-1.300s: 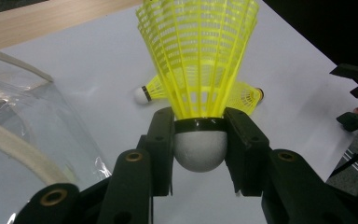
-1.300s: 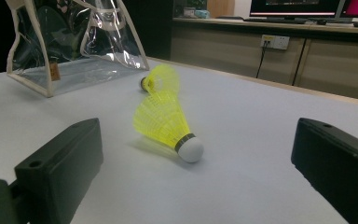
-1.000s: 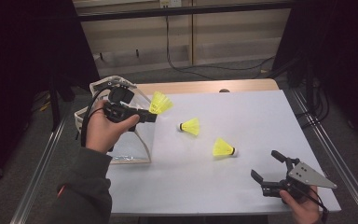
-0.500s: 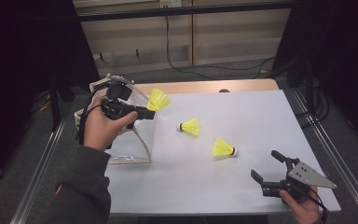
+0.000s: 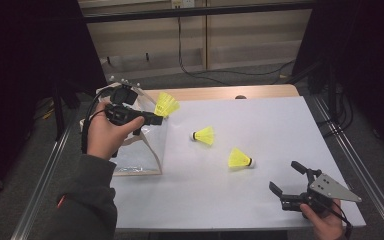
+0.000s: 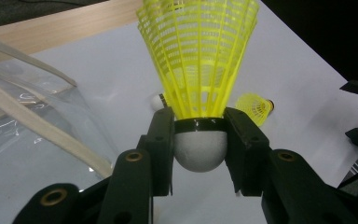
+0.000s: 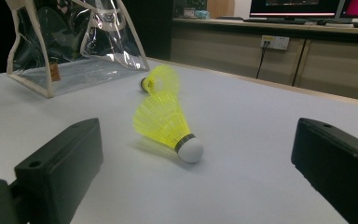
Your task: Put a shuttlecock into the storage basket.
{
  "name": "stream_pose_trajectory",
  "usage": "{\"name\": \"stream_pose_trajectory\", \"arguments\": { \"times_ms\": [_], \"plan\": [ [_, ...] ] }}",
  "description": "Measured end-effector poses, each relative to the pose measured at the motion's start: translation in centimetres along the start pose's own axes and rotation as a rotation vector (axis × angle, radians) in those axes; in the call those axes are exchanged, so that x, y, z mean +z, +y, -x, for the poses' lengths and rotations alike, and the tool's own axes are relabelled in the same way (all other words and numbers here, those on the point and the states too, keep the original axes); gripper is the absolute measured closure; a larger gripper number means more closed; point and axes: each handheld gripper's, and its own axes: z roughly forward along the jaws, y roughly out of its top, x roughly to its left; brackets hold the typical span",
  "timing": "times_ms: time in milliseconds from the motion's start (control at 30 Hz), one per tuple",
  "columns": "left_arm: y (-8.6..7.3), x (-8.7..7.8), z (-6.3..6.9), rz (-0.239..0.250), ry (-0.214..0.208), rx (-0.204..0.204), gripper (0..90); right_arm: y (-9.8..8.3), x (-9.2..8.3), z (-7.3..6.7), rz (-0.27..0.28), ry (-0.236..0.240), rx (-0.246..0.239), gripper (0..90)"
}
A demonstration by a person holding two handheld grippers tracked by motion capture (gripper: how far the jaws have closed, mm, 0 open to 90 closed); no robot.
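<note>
At the far left of the worktop (image 5: 260, 125) a clear plastic bag (image 5: 137, 150) with pale trim is stood upright, its mouth open upward. Just above it the left gripper (image 5: 156, 118) is held level in the person's left hand (image 5: 105, 137), jaws pointing right. A yellow shuttlecock (image 6: 198, 70) is clenched between those jaws — in the left gripper view the pads are seen pressed on either side of its white cork, the skirt fanning away from the gripper. This held shuttlecock is raised over the bag's right-hand edge.

Further right, a second shuttlecock (image 5: 204, 135) is laid on its side near the middle of the worktop, cork to the left. A third shuttlecock (image 5: 240, 158) is laid nearer and to the right, cork to the right, apart from the second.

At the near right corner the right gripper (image 5: 287, 182) is held low — its jaws are spread wide, with nothing between them, and are aimed toward the third shuttlecock.
</note>
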Motion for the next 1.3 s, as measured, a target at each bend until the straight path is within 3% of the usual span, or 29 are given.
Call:
{"name": "stream_pose_trajectory", "arguments": {
  "times_ms": [1300],
  "plan": [
    [0.5,-1.6,-1.6,0.019,0.06,-0.032,64.9,0.0,0.0,0.0,-0.002,0.0,-0.001,1.8]
  ]
}}
